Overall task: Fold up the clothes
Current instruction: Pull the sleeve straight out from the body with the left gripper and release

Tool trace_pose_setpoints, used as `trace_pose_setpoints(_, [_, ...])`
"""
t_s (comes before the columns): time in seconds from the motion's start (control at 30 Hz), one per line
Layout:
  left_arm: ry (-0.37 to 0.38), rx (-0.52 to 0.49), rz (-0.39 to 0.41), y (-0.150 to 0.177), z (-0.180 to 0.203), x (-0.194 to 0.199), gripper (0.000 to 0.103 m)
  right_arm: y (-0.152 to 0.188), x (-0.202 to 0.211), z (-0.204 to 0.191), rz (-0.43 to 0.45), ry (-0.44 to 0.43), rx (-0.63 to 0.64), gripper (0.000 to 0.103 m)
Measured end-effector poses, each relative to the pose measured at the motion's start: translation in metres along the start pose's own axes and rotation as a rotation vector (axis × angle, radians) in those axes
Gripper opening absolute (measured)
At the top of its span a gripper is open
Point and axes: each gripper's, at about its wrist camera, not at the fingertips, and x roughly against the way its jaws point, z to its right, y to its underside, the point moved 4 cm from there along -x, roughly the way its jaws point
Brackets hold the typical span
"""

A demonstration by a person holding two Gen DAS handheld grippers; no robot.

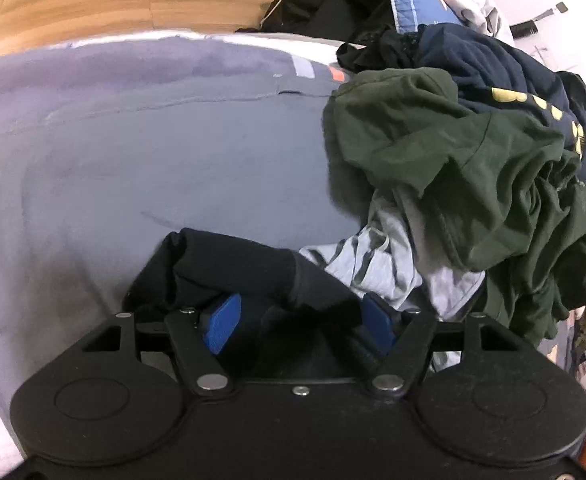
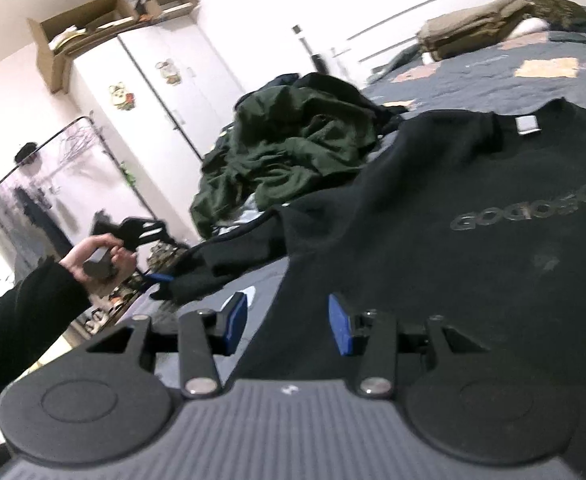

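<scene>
1. At the far left of the right wrist view, a person's hand point(image 2: 93, 258) in a dark sleeve point(image 2: 25, 312) grips the left gripper point(image 2: 159, 280), stretched outward and angled down toward the bed, probably to draw a sleeve of the black sweatshirt point(image 2: 473, 240) sideways and flatten it.
2. In the left wrist view, that gripper point(image 1: 299, 322) has black sleeve fabric point(image 1: 245, 264) bunched between its blue pads point(image 1: 223, 324); the jaws stand fairly wide, and it appears to have hold of the cloth.
3. Centre: the sweatshirt lies spread, logo up, on the grey bedcover point(image 1: 133, 152), laid flat for folding.
4. The right gripper point(image 2: 289, 326) points low across the hem, jaws about half open; the hem lies between the pads, and I cannot tell whether they press on it.
5. Rightward, a heap of unfolded clothes, with a green garment point(image 1: 473, 184) on top, waits beside it.
</scene>
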Motion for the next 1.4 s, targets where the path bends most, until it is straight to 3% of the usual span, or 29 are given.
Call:
trace_pose_setpoints(0.13, [-0.025, -0.048, -0.015, -0.003, 0.009, -0.008, 0.063, 0.005, -0.005, -0.003, -0.026, -0.003, 0.020, 0.044])
trace_pose_setpoints(0.17, [-0.027, -0.068, -0.010, -0.003, 0.012, -0.009, 0.047, 0.007, -0.006, -0.003, -0.030, 0.001, 0.022, 0.044])
trace_pose_setpoints(0.2, [-0.012, -0.096, 0.004, -0.001, 0.015, -0.009, 0.018, 0.007, -0.006, -0.003, -0.034, 0.002, 0.024, 0.044])
trace_pose_setpoints(0.23, [0.010, -0.126, 0.022, 0.001, 0.018, -0.007, 0.010, 0.008, -0.007, -0.003, -0.038, 0.004, 0.025, 0.044])
trace_pose_setpoints(0.37, [0.098, -0.285, 0.141, 0.014, 0.030, 0.019, 0.004, 0.006, -0.006, -0.001, -0.033, 0.003, 0.008, 0.044])
trace_pose_setpoints(0.47, [0.285, -0.415, 0.349, 0.020, 0.031, 0.076, 0.003, 0.004, -0.003, 0.002, -0.020, -0.004, -0.015, 0.044])
trace_pose_setpoints(0.6, [0.424, -0.593, 0.514, 0.035, 0.007, 0.135, 0.003, 0.001, 0.001, 0.002, -0.005, -0.008, -0.029, 0.044])
trace_pose_setpoints(0.63, [0.419, -0.631, 0.513, 0.039, -0.003, 0.140, 0.003, 0.001, 0.001, 0.001, -0.004, -0.010, -0.030, 0.044])
trace_pose_setpoints(0.67, [0.388, -0.637, 0.454, 0.041, -0.018, 0.134, 0.004, 0.001, 0.002, 0.000, -0.004, -0.014, -0.033, 0.044])
trace_pose_setpoints(0.77, [0.216, -0.564, 0.248, 0.043, -0.068, 0.099, 0.006, 0.000, 0.002, -0.003, -0.006, -0.024, -0.033, 0.044])
trace_pose_setpoints(0.83, [0.089, -0.447, 0.188, 0.043, -0.107, 0.077, 0.007, 0.001, 0.002, -0.004, -0.010, -0.025, -0.033, 0.044])
trace_pose_setpoints(0.87, [0.082, -0.380, 0.182, 0.042, -0.122, 0.072, 0.010, 0.001, 0.002, -0.005, -0.011, -0.026, -0.037, 0.044])
trace_pose_setpoints(0.93, [0.107, -0.265, 0.185, 0.042, -0.142, 0.068, 0.025, 0.002, 0.002, -0.006, -0.014, -0.025, -0.037, 0.044])
trace_pose_setpoints(1.0, [0.159, -0.190, 0.213, 0.045, -0.149, 0.069, 0.061, 0.002, 0.003, -0.008, -0.016, -0.024, -0.028, 0.044])
trace_pose_setpoints(1.03, [0.166, -0.186, 0.224, 0.046, -0.146, 0.067, 0.065, 0.002, 0.003, -0.009, -0.015, -0.025, -0.025, 0.044])
trace_pose_setpoints(1.2, [0.166, -0.232, 0.268, 0.051, -0.116, 0.055, 0.066, 0.004, 0.000, -0.010, -0.023, -0.022, -0.026, 0.044])
trace_pose_setpoints(1.33, [0.180, -0.220, 0.222, 0.056, -0.105, 0.030, 0.064, 0.006, -0.004, -0.009, -0.035, -0.016, -0.024, 0.044])
trace_pose_setpoints(1.37, [0.160, -0.234, 0.242, 0.057, -0.102, 0.025, 0.048, 0.007, -0.004, -0.008, -0.036, -0.015, -0.025, 0.044])
trace_pose_setpoints(1.4, [0.160, -0.239, 0.272, 0.054, -0.099, 0.026, 0.018, 0.007, -0.005, -0.007, -0.038, -0.013, -0.025, 0.044])
